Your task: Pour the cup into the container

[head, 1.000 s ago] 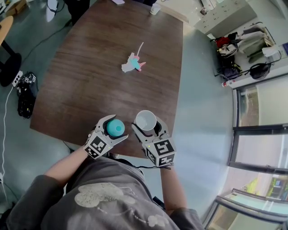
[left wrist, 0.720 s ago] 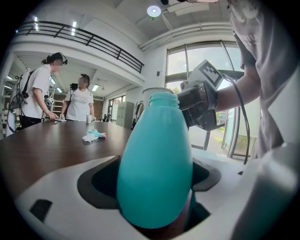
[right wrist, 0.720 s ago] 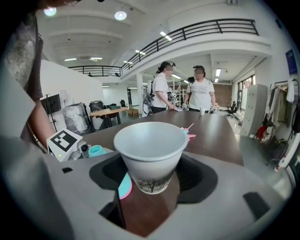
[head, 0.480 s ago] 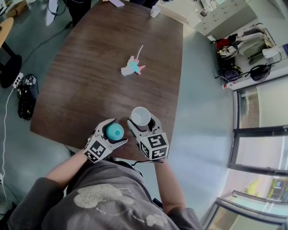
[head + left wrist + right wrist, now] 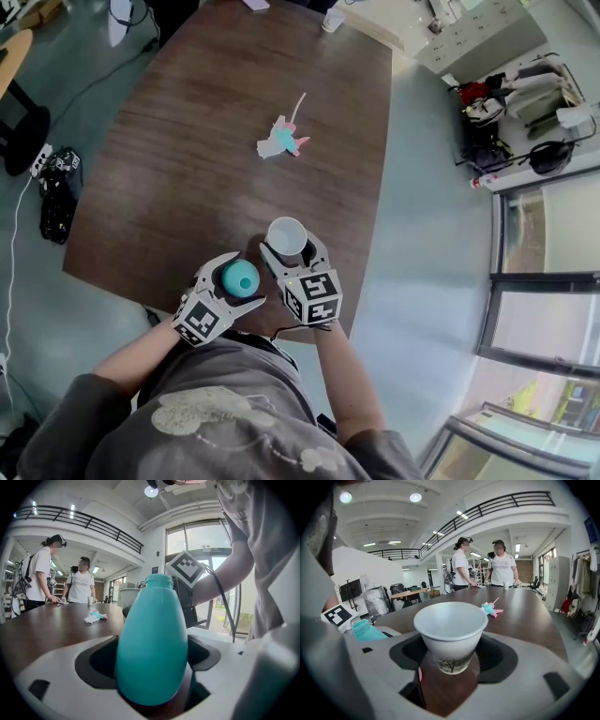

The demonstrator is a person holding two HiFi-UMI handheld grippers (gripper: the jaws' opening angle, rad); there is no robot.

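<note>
So, up close, the left gripper (image 5: 242,277) is clamped on the teal bottle (image 5: 152,644), held upright over the desk's (image 5: 187,159) near edge. Just beside it on the right, the right gripper (image 5: 289,246) is clamped on the white cup (image 5: 450,630), also upright. Further out, mid-desk, lies a pink-and-teal toy (image 5: 281,141). Two people (image 5: 461,564) stand at the far end.

Bright hall with a balcony rail (image 5: 506,501).
Dark wood worktop (image 5: 187,169) on grey floor (image 5: 441,234); windows (image 5: 548,319) right, white cabinet (image 5: 473,33) far right.
</note>
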